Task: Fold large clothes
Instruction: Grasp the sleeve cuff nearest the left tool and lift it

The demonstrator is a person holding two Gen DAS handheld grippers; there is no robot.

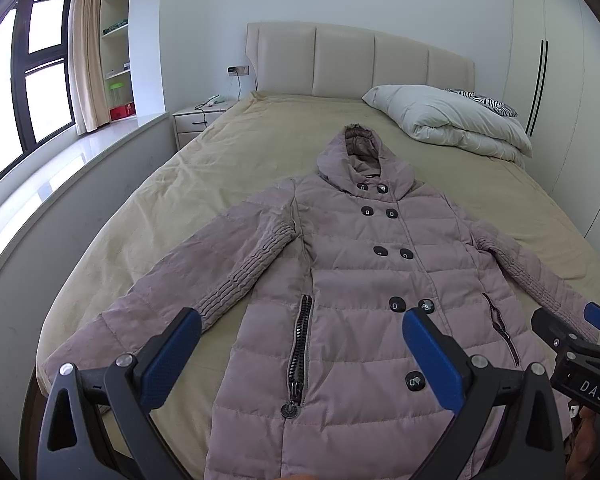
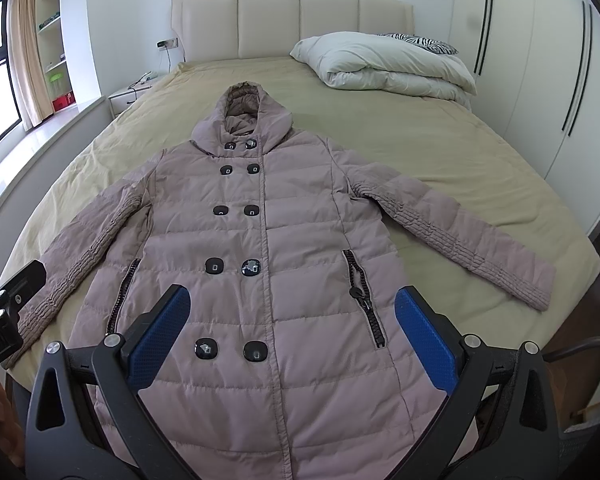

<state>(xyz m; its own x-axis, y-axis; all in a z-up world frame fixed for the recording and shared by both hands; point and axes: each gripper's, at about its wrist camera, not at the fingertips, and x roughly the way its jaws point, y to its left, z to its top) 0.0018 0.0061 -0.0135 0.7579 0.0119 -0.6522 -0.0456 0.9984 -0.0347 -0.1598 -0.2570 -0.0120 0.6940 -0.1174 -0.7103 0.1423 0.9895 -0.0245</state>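
We hold the left gripper (image 1: 302, 344) and right gripper (image 2: 292, 320) spread wide and empty above the coat (image 2: 260, 240); its padded sleeves (image 2: 460, 236) probably slip from shallow pinches.

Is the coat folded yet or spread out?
Spread flat: the coat lies face up on the bed, buttoned, both sleeves out sideways, hood extended, nothing folded over.

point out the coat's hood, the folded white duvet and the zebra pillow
Hood of the mauve quilted coat (image 2: 242, 110), right wrist view, on its left outer side.
Folded white duvet (image 2: 384, 64), right wrist view, on its top fold.
Zebra-striped pillow (image 2: 428, 44), right wrist view, on its striped top.
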